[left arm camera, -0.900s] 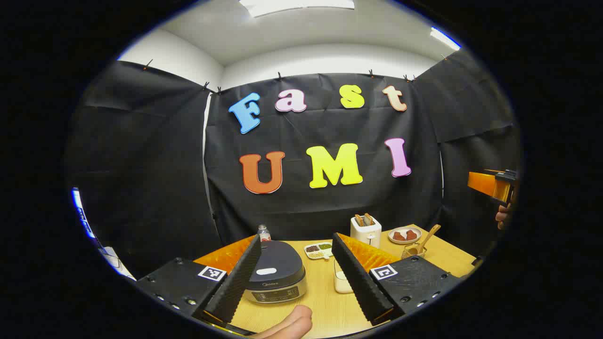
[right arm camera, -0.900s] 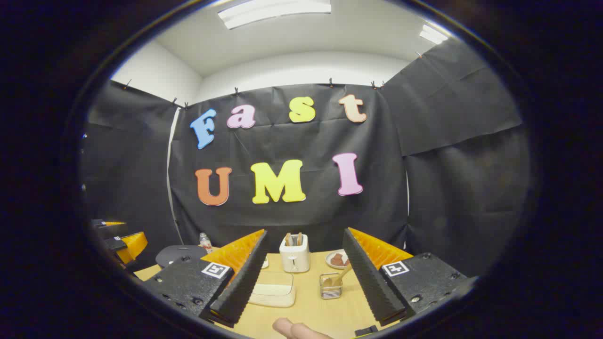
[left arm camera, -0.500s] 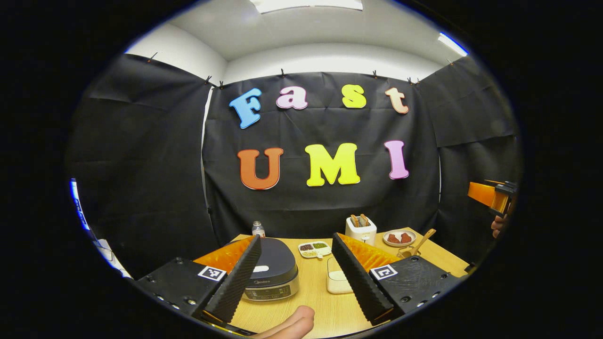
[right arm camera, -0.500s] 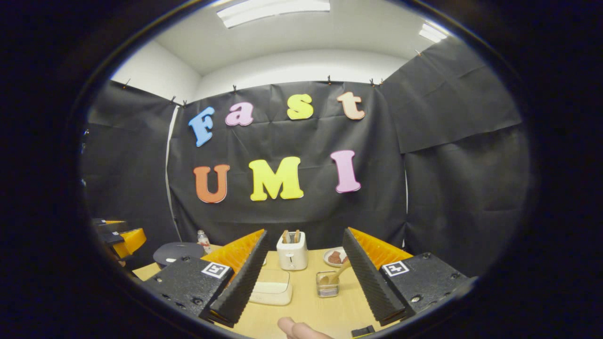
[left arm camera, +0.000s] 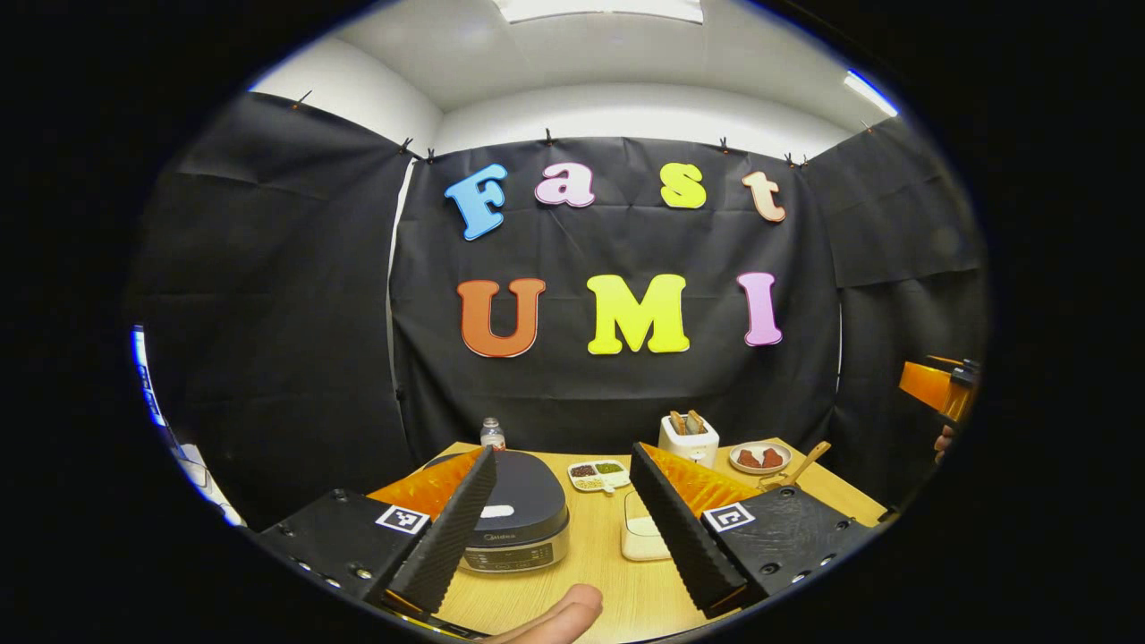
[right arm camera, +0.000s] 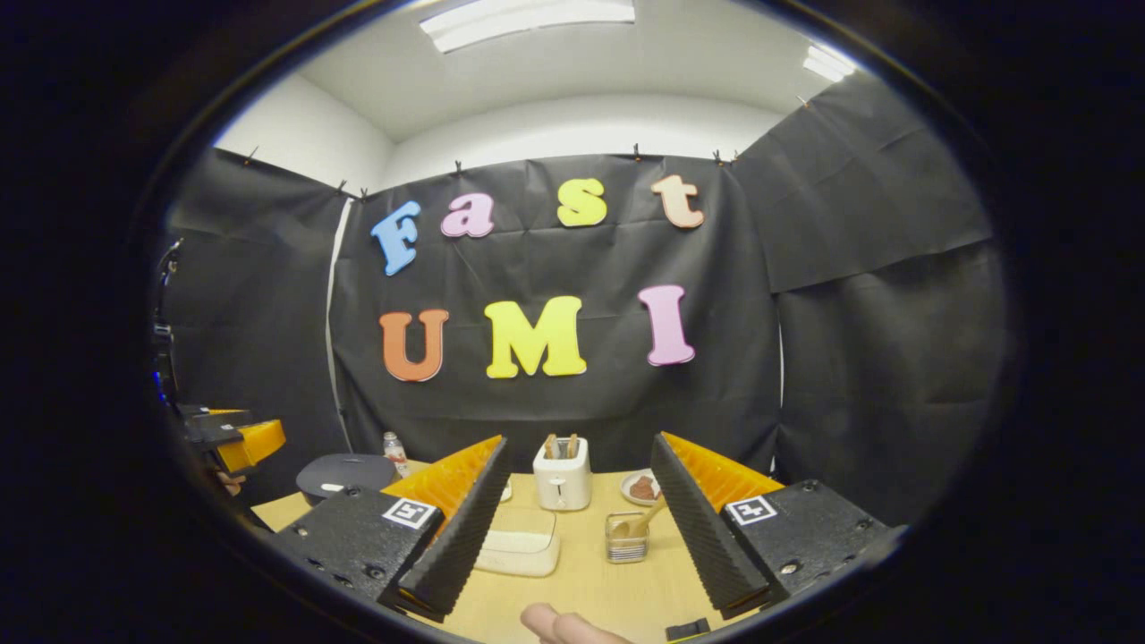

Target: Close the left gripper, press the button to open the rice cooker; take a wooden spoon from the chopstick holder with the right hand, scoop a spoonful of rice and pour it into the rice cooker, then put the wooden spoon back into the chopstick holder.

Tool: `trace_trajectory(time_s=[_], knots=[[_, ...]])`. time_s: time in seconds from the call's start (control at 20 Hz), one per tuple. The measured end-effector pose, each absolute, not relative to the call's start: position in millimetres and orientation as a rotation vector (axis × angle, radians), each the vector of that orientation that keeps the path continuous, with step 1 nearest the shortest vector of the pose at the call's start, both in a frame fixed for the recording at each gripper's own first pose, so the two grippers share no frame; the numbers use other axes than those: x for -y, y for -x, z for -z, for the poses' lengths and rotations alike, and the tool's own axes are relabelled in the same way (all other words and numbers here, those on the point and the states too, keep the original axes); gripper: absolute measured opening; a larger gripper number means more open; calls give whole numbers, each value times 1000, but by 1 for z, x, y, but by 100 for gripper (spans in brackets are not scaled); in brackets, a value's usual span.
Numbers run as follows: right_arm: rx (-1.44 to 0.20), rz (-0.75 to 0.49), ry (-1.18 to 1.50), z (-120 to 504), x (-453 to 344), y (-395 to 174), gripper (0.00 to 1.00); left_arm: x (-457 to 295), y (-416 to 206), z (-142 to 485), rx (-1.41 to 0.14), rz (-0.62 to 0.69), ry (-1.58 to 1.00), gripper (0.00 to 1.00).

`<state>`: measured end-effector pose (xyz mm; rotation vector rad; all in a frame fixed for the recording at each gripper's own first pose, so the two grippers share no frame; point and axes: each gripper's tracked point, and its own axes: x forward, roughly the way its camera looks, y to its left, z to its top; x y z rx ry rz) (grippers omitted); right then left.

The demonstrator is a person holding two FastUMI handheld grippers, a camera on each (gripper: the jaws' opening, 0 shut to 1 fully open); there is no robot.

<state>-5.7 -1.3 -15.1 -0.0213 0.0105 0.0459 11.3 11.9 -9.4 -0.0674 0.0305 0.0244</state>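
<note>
A dark rice cooker [left arm camera: 514, 519] with its lid down sits on the wooden table [left arm camera: 599, 572], just ahead of my left gripper [left arm camera: 562, 514], which is open and held above the near edge. The cooker [right arm camera: 344, 472] lies far left in the right gripper view. My right gripper [right arm camera: 577, 514] is open and empty, short of the chopstick holder [right arm camera: 626, 539]. A wooden spoon [right arm camera: 646, 521] leans out of that holder. The white rice box [right arm camera: 523, 547] stands left of the holder. The holder with the spoon [left arm camera: 796, 465] is at the table's right.
A white toaster [right arm camera: 562, 474] with toast, a plate of red pieces [right arm camera: 640, 490] and a small bottle [right arm camera: 392, 450] stand at the back. A divided dish of grains [left arm camera: 597, 474] lies mid-table. Black cloth walls the booth. A fingertip [left arm camera: 555, 617] shows at each view's bottom.
Both views have drifted slightly; the cooker sits a little lower and nearer the left fingers than before. Both grippers stay open and hold nothing.
</note>
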Motion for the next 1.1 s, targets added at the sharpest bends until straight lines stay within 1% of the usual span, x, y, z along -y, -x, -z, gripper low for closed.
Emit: trace_trajectory(time_s=[0.3,0.4,0.45,0.5,0.55,0.6,0.65,0.7,0.8,0.85,0.9,0.95,1.05,1.1], knots=[[-23,-70,43,29,-8,3,100,-15,-22,16,-34,-13,82,94],[-24,-74,44,34,-9,1,100,-20,-25,22,-45,-8,94,90],[-23,-72,44,36,-9,0,100,-22,-29,26,-53,-3,101,74],[-24,-69,44,38,-8,-3,100,-23,-32,31,-64,6,103,78],[-28,-66,42,41,-7,-5,100,-26,-38,36,-83,18,105,72],[-32,-65,40,44,-6,-7,100,-30,-42,46,-109,20,105,75],[-38,-66,37,47,-6,-9,100,-35,-46,53,-126,13,93,43],[-39,-69,34,49,-6,-11,100,-42,-50,58,-131,8,72,51],[-41,-68,33,52,-3,-15,100,-47,-62,72,-160,19,64,51],[-41,-68,36,54,-2,-16,100,-52,-67,79,-182,9,75,19],[-41,-68,41,57,-2,-18,96,-62,-75,86,-199,-12,83,19],[-43,-68,44,59,-1,-19,100,-70,-82,92,-217,-38,92,7],[-47,-71,49,64,0,-22,100,-74,-91,105,-269,-47,110,0],[-49,-74,52,67,0,-23,100,-77,-98,114,-297,-61,114,0]])
